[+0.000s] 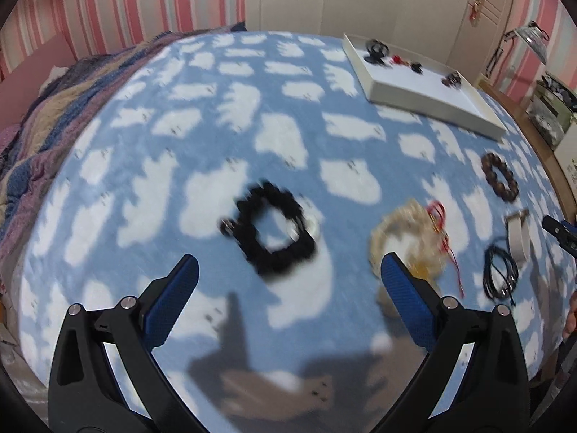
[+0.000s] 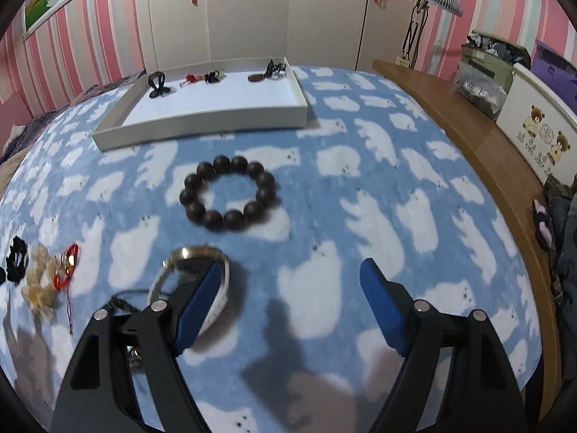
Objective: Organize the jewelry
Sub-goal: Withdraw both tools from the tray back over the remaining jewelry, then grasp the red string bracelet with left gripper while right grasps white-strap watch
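Both grippers are held above a bed covered by a fleecy blue blanket [image 2: 360,195] printed with white bear shapes. The left gripper [image 1: 288,278] has its ribbed blue fingers spread wide with nothing between them, and it is aimed at a black bracelet [image 1: 272,229] of small beads, squarish in outline, lying just beyond the tips; the wide spread appears meant to straddle that loop. The right gripper [image 2: 290,281] is likewise held wide apart and empty. Its left finger passes in front of a white watch [image 2: 193,270] with a round metal-rimmed face, which lies on the blanket rather than in the grip.

The sorted pieces are kept in a shallow white tray [image 2: 202,126], stiff-walled and rectangular, set towards the far edge of the bed; a few dark and red items are lined along its far wall, seemingly to leave the near floor free for more.

The unsorted jewelry is spread between the grippers and the tray. A brown bracelet [image 2: 229,193] of large glossy round beads lies well apart from the tray, ahead of the right gripper. A pale, lumpy bracelet [image 1: 404,238] lies beside a red cord [image 1: 441,231], and a thin black cord [image 1: 501,274] is coiled near the right edge. Much of the task is judged to remain.
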`<act>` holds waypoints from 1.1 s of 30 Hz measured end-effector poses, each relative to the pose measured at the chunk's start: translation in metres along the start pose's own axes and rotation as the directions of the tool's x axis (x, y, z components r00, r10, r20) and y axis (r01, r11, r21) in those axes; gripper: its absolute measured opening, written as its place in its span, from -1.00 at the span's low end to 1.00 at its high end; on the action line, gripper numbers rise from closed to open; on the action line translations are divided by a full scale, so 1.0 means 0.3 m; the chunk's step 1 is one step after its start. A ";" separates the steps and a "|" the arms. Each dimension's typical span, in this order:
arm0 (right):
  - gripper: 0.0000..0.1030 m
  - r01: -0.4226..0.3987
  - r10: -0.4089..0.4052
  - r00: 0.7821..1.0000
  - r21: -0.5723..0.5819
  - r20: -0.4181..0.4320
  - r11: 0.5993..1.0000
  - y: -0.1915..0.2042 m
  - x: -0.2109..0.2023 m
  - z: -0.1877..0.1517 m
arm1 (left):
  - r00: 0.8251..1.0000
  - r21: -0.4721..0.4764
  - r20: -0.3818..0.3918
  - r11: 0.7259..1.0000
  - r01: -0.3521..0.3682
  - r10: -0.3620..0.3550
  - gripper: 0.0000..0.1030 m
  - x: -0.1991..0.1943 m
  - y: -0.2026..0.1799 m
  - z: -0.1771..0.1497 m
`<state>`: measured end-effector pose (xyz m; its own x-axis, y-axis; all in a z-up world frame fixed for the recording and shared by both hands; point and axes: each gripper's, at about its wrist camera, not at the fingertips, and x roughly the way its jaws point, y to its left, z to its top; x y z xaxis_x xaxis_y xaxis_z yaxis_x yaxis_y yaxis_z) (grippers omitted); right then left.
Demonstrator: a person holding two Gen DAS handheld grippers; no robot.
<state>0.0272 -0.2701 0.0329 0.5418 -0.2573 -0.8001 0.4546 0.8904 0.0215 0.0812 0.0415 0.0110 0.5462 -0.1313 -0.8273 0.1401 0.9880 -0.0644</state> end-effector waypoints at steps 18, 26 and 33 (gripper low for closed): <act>0.54 -0.039 0.036 0.999 -0.093 -0.037 0.995 0.046 0.001 -0.035 | 0.999 0.061 -0.012 0.997 0.053 -0.052 0.94 -0.008 -0.244 0.000; 0.54 -0.057 0.052 0.998 -0.122 -0.048 0.991 0.062 0.007 -0.034 | 0.997 0.126 -0.001 0.989 0.082 -0.083 0.88 -0.016 -0.362 0.034; 0.54 -0.059 0.052 0.997 -0.118 -0.066 0.991 0.053 0.021 -0.029 | 0.993 0.139 -0.025 0.983 0.120 -0.118 0.79 0.007 -0.403 0.058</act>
<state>0.0316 -0.2543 0.0229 0.5169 -0.1859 -0.8356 0.3356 0.9420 -0.0019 0.0798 -0.0797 0.0269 0.5047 -0.2449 -0.8278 0.3180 0.9442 -0.0855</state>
